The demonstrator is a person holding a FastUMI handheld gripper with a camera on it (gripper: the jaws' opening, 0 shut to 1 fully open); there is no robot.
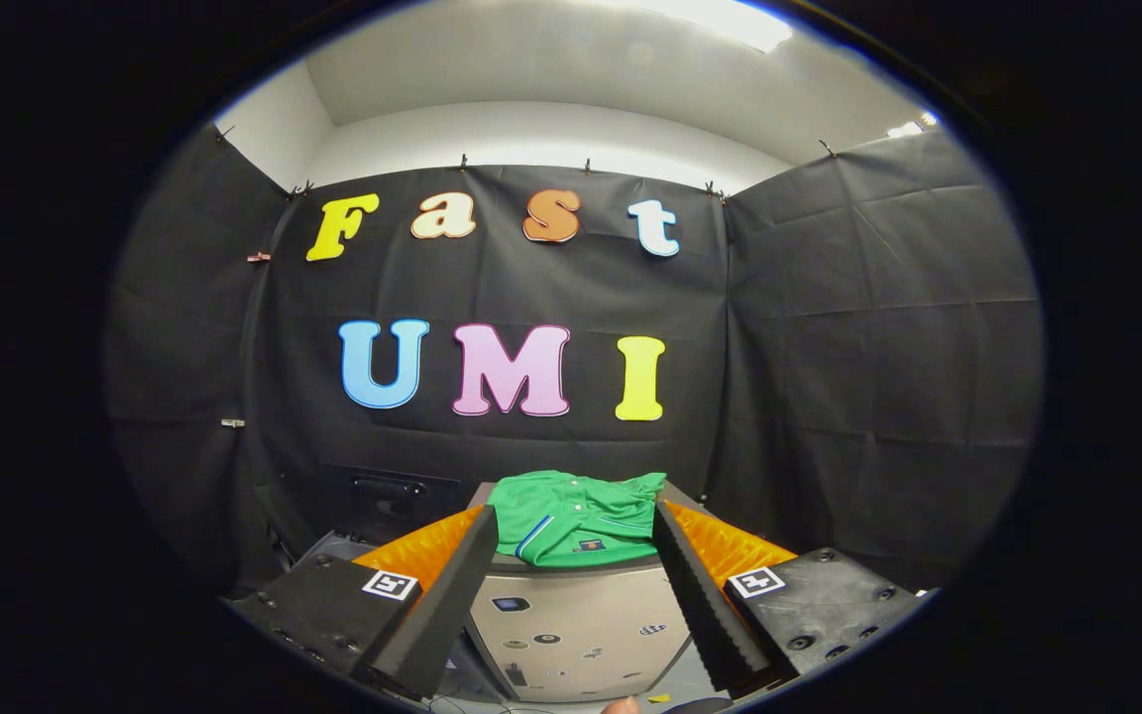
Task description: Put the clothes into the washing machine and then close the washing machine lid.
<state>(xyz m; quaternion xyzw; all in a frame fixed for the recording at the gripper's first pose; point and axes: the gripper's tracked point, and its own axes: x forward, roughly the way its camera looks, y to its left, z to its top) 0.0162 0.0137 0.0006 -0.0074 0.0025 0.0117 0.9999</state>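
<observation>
A green shirt [576,518] with a blue and white trim lies folded on the flat top of a grey box-shaped machine [579,620], just ahead of my fingers and seen through the gap between them. My gripper [571,526] is open, its two fingers spread wide on either side of the shirt and touching nothing. The machine's front panel carries small stickers and a little dark window. I cannot tell where its lid is.
Black cloth walls close the booth behind and on both sides of the machine. A dark box-like object [388,496] stands at the back left, low against the cloth. White room walls and a ceiling light show above the cloth.
</observation>
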